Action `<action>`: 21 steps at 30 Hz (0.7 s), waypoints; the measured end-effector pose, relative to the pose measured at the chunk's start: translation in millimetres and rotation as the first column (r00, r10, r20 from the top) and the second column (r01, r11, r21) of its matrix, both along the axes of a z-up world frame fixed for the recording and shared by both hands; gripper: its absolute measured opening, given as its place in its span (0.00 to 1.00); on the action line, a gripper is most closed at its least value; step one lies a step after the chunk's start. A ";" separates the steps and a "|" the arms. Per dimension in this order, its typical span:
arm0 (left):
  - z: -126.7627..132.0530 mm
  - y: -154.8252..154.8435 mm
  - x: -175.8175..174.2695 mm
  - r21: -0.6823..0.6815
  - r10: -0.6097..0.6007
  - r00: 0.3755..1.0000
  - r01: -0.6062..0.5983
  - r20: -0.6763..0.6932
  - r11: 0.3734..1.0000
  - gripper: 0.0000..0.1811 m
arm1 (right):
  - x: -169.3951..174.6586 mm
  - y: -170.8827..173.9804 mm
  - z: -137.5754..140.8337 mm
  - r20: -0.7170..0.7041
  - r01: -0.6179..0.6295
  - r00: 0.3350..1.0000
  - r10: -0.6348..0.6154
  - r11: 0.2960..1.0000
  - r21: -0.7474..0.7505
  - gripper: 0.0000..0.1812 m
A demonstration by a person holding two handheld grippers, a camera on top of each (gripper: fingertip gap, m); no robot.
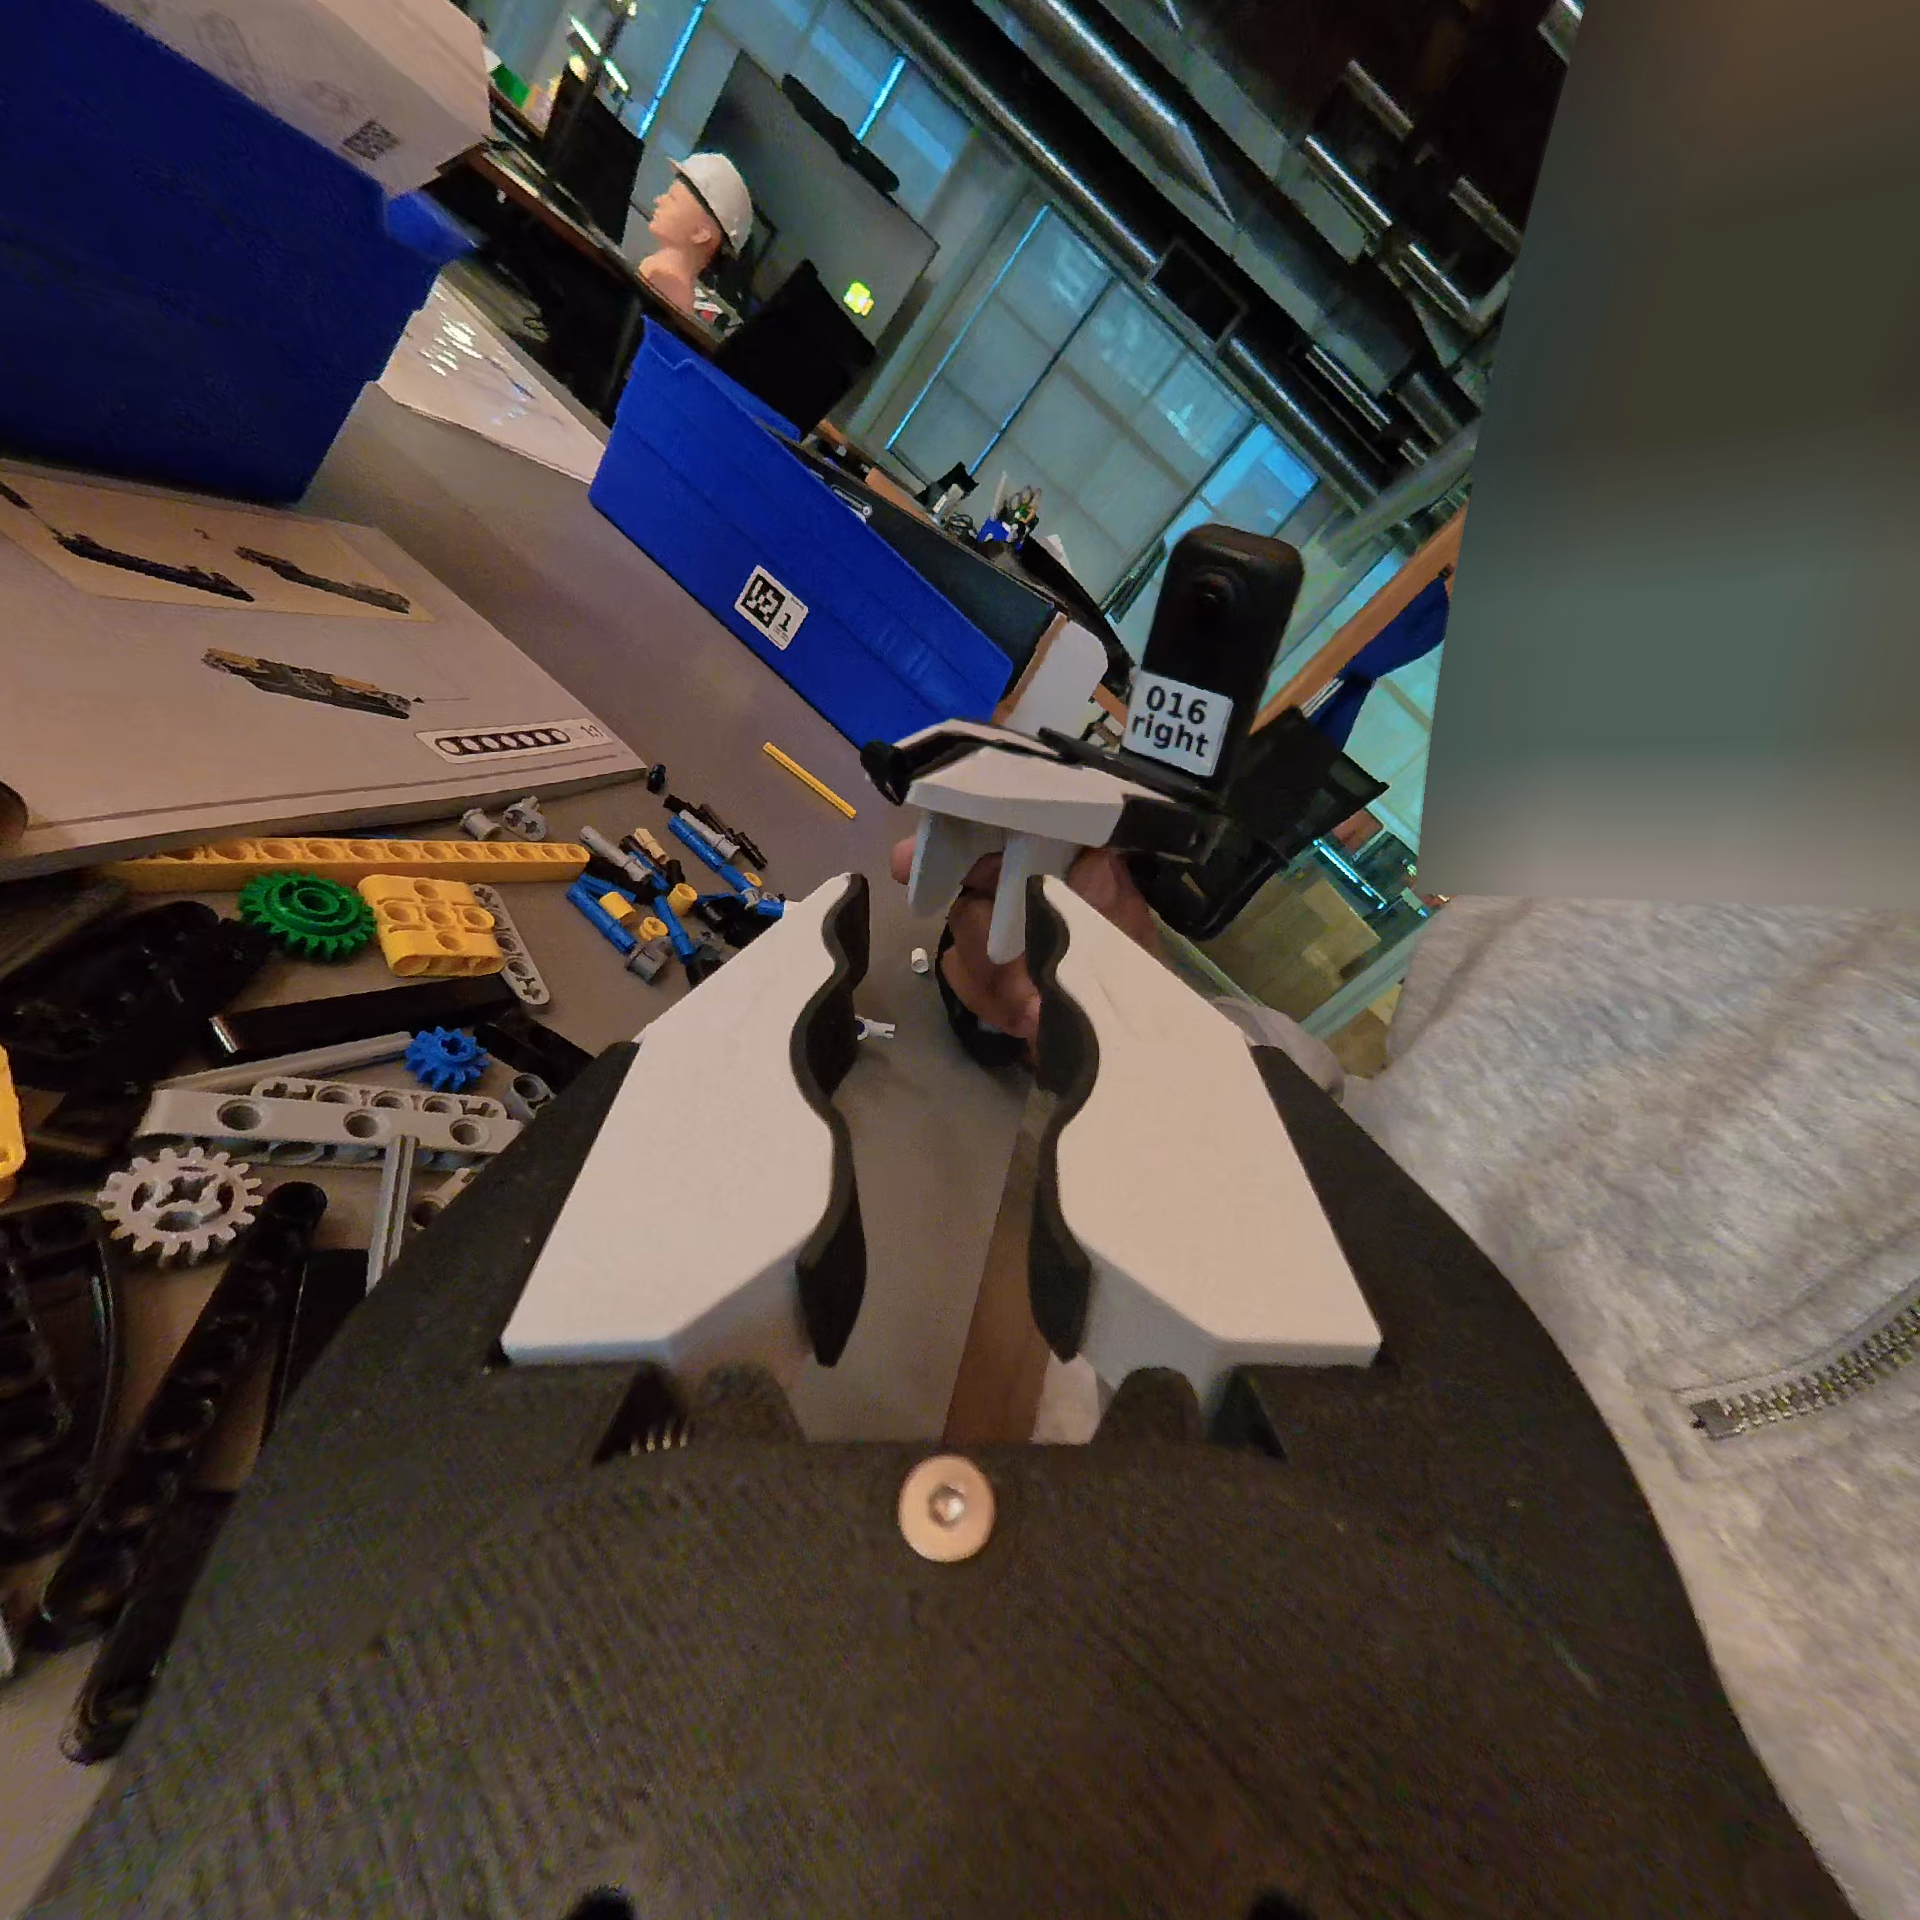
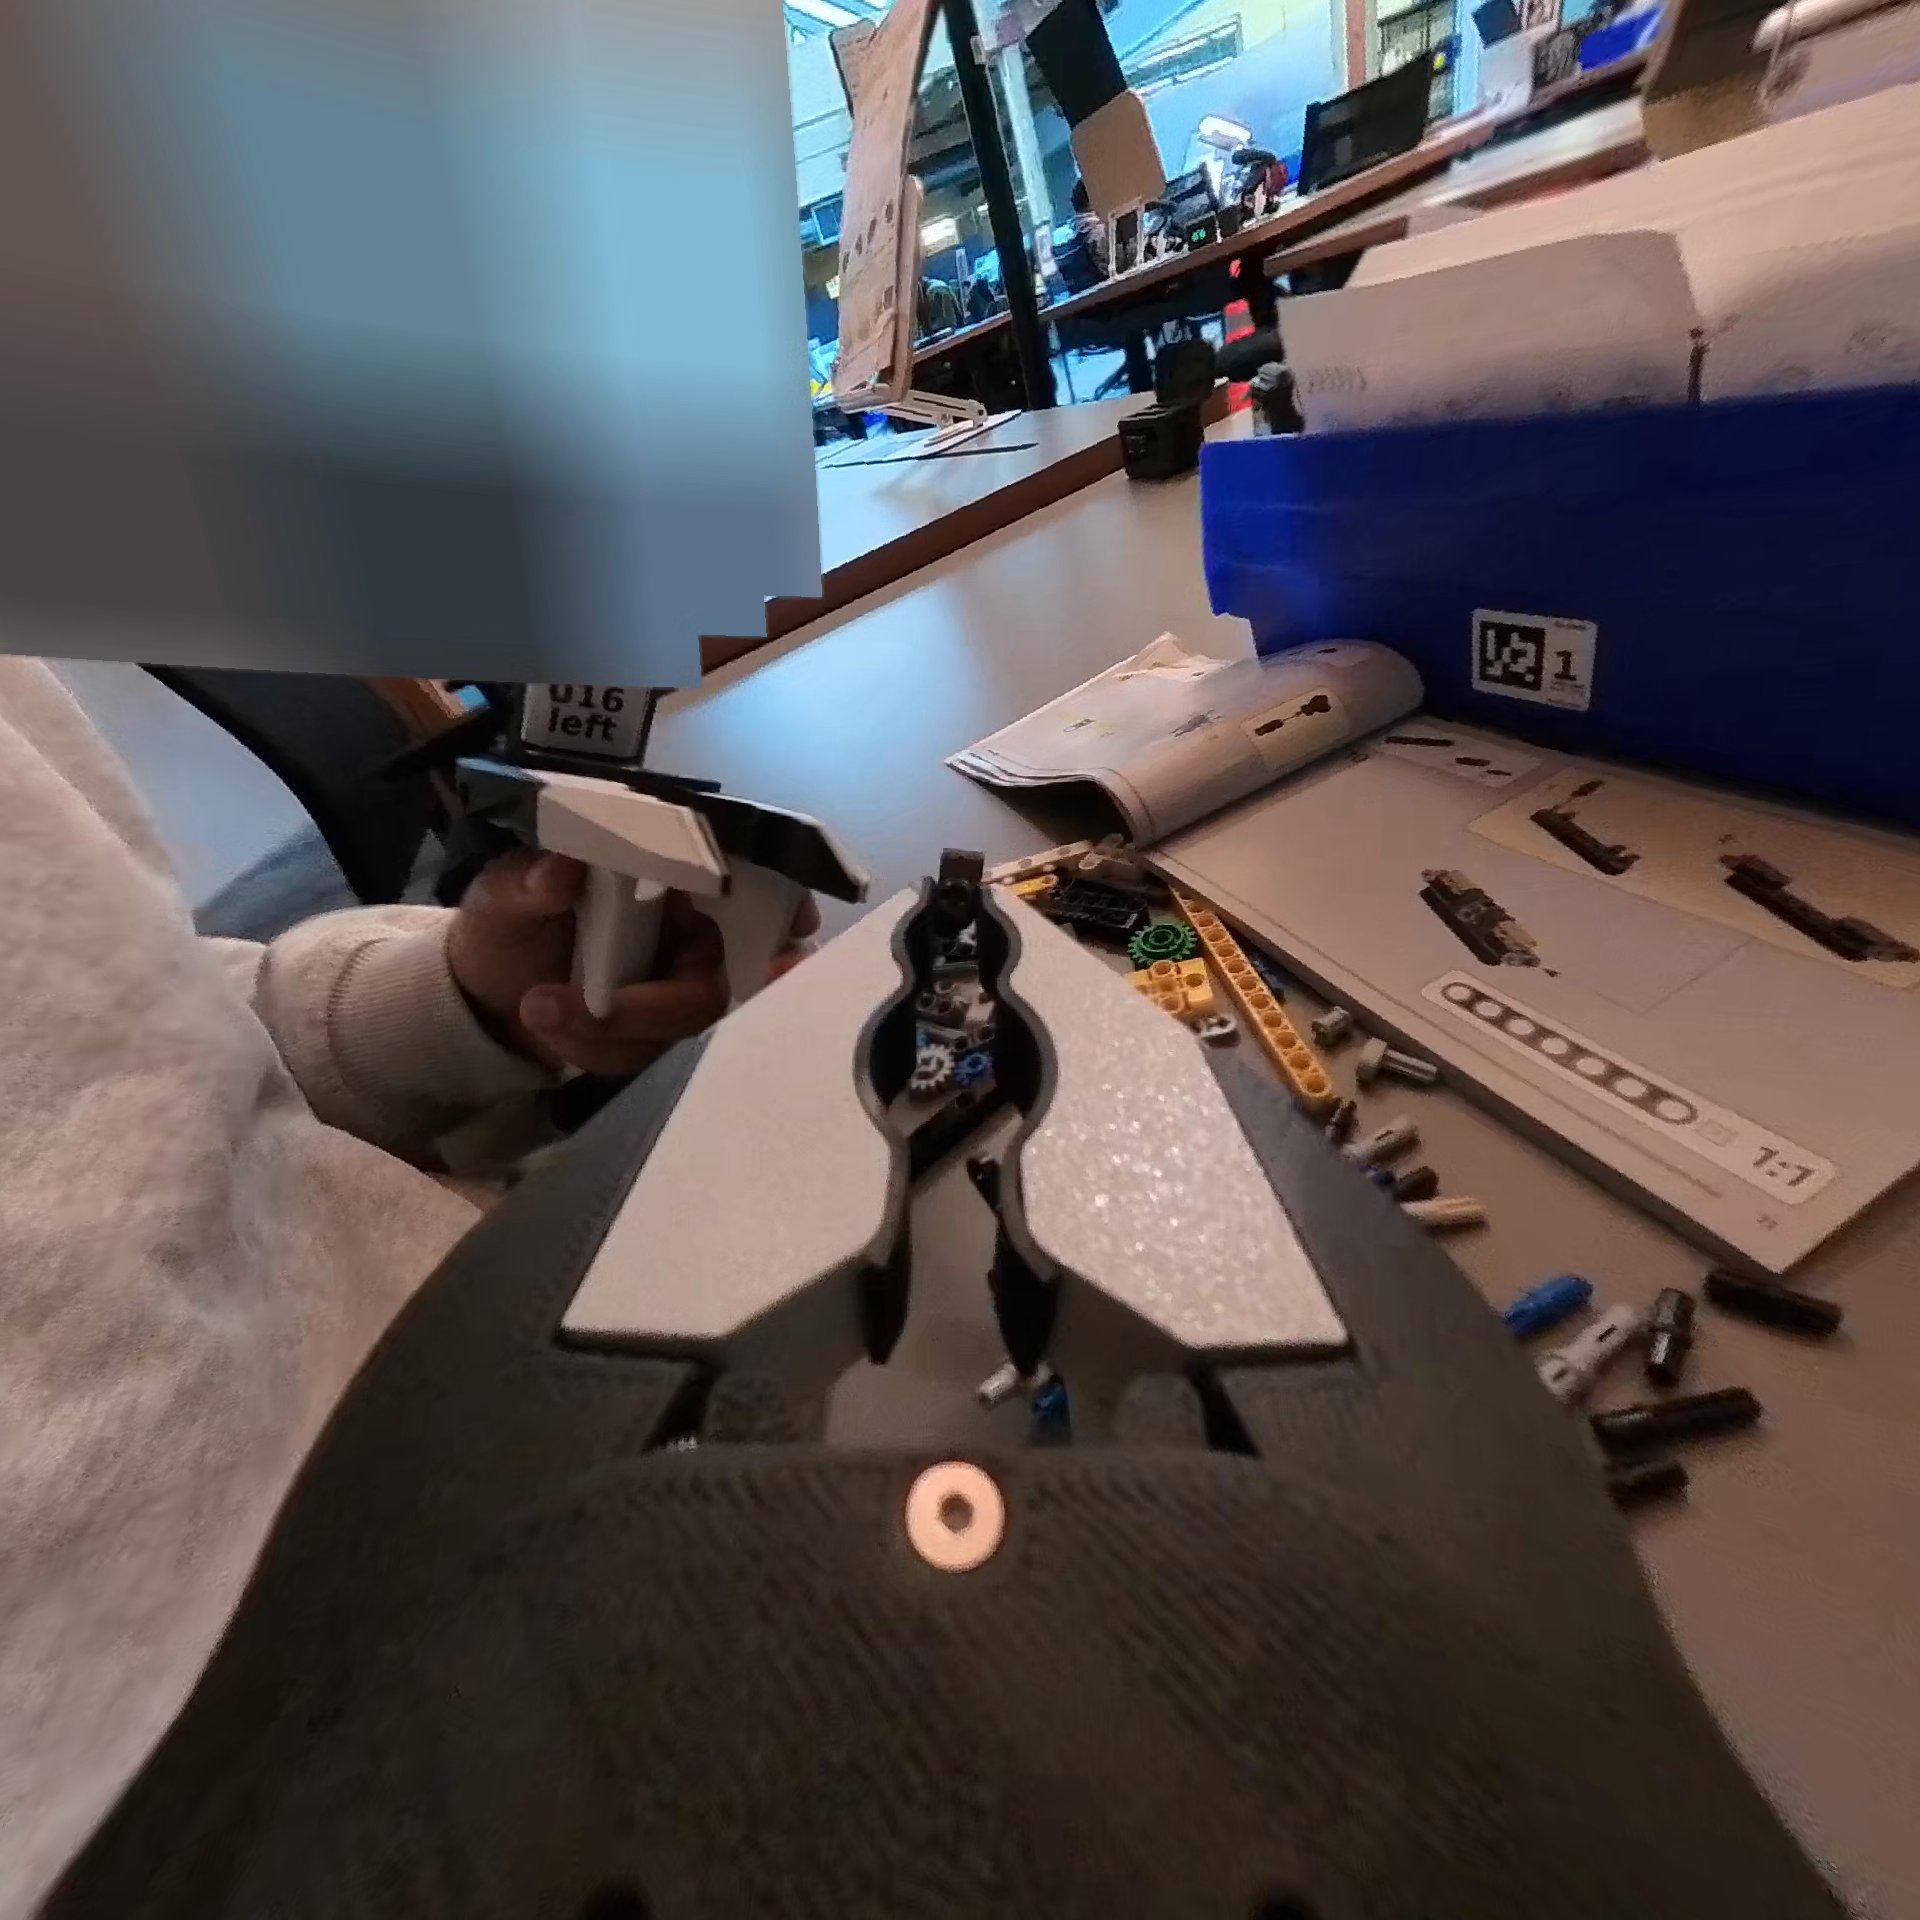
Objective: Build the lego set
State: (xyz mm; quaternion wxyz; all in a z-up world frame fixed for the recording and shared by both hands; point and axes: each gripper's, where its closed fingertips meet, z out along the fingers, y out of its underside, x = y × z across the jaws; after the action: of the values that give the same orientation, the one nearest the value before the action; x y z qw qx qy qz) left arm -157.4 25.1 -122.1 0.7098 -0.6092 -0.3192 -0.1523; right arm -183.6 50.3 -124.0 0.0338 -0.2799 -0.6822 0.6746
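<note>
My left gripper point(image 1: 951, 894) is open and empty, held above the table to the right of the loose Lego parts. My right gripper point(image 2: 958, 894) is shut on a small black Lego piece point(image 2: 958, 864) that sticks out past its tips. It also shows in the left wrist view point(image 1: 883, 764), held in a hand just ahead of the left fingertips. The left gripper shows in the right wrist view point(image 2: 821, 862) at left, held in a hand. On the table lie a long yellow beam point(image 1: 353, 862), a green gear point(image 1: 307, 914), a yellow block point(image 1: 436, 925), a blue gear point(image 1: 445, 1058) and a grey gear point(image 1: 179, 1205).
An open instruction booklet point(image 2: 1558, 987) lies behind the parts, in front of a blue bin point(image 2: 1558, 540). Small black, blue and grey pins point(image 2: 1662, 1340) are scattered at its near edge. Black beams point(image 1: 187, 1403) lie at left. A thin yellow axle point(image 1: 808, 779) lies apart. The person's grey sweater point(image 1: 1610, 1195) is close. Spacing between my two grippers at the tips: around 4 cm. My left gripper's tips are some 9 cm from the blue gear point(image 1: 445, 1058).
</note>
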 end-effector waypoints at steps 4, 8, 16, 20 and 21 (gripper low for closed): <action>-0.5 0.1 0.0 -0.006 0.002 1.000 -0.002 -0.004 1.000 0.16 | -4.8 6.3 4.2 0.137 -0.004 0.990 0.024 0.989 -0.148 0.03; -1.5 0.4 0.2 -0.015 0.005 1.000 -0.005 -0.010 1.000 0.16 | -6.0 8.9 7.9 0.248 -0.016 0.965 0.087 0.961 -0.275 0.03; -2.1 0.6 -0.7 -0.002 0.006 1.000 -0.006 0.026 1.000 0.11 | 15.9 -11.1 9.1 0.343 -0.149 0.896 0.281 0.920 -0.362 0.02; 5.1 1.7 7.8 0.113 -0.106 0.985 0.091 0.138 0.989 0.02 | 28.6 -24.0 9.8 0.339 -0.199 0.883 0.325 0.913 -0.356 0.03; 6.2 1.8 9.1 0.140 -0.132 0.977 0.110 0.164 0.984 0.02 | 31.0 -25.9 9.3 0.335 -0.210 0.883 0.328 0.915 -0.344 0.03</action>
State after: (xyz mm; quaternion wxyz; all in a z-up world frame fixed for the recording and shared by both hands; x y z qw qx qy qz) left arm -148.3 26.9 -115.9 0.7069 -0.5645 -0.3313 -0.2682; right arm -152.6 24.5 -114.6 -0.2386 -0.3104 -0.5983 0.6992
